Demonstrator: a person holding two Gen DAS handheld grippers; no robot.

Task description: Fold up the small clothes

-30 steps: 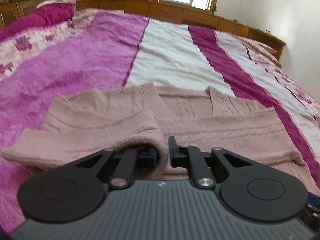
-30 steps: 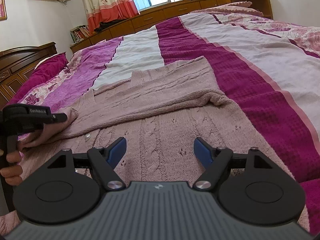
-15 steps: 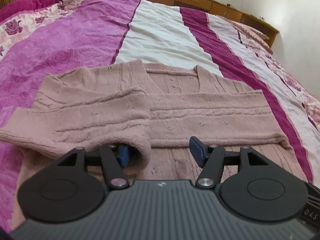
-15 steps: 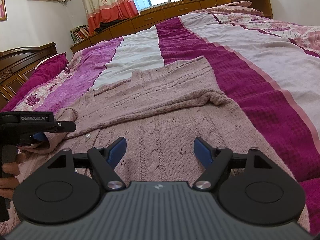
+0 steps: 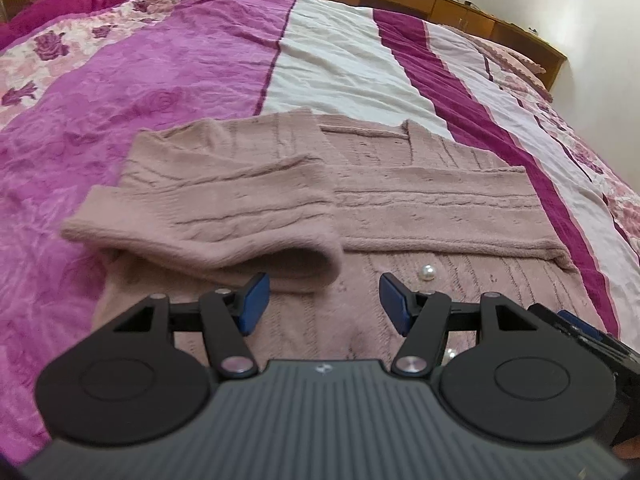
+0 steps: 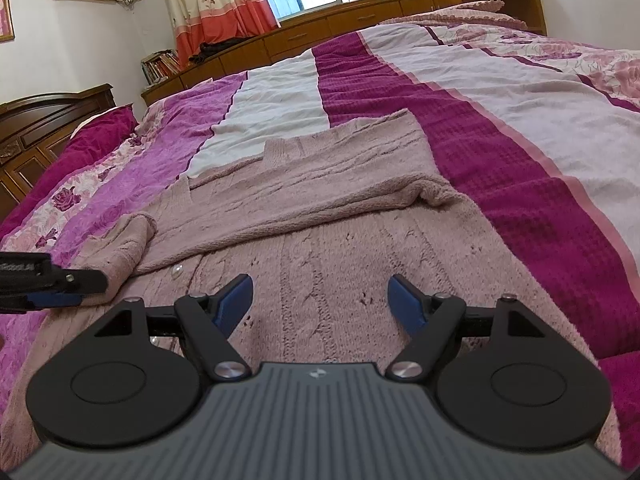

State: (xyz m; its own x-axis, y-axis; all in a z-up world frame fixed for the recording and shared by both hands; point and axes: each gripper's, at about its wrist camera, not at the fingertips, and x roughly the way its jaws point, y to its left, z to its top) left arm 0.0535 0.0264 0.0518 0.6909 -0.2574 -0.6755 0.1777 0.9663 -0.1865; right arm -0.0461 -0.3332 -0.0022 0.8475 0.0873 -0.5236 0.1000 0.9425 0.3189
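Note:
A dusty-pink knitted cardigan (image 5: pixel 420 208) (image 6: pixel 320 208) lies flat on the bed, front up, with pearl buttons (image 5: pixel 426 273). Both sleeves are folded across the chest. The left sleeve (image 5: pixel 224 208) ends in a loose cuff just beyond my left gripper (image 5: pixel 323 284). That gripper is open, with nothing between its blue pads, and hovers over the cardigan's lower front. It also shows at the left edge of the right wrist view as the left gripper (image 6: pixel 86 286), beside the cuff. My right gripper (image 6: pixel 320 282) hangs open over the lower right of the cardigan, holding nothing.
The cardigan rests on a striped bedspread (image 5: pixel 160 80) in purple, white and magenta. A dark wooden headboard (image 6: pixel 48 128) stands at the left. Low wooden cabinets (image 6: pixel 320 28) run under the curtained window. Pink pillows (image 6: pixel 452 16) lie at the far right.
My left gripper has opened, let go of the sleeve cuff and drawn back. The cuff now lies on the cardigan's front. The right gripper has not moved.

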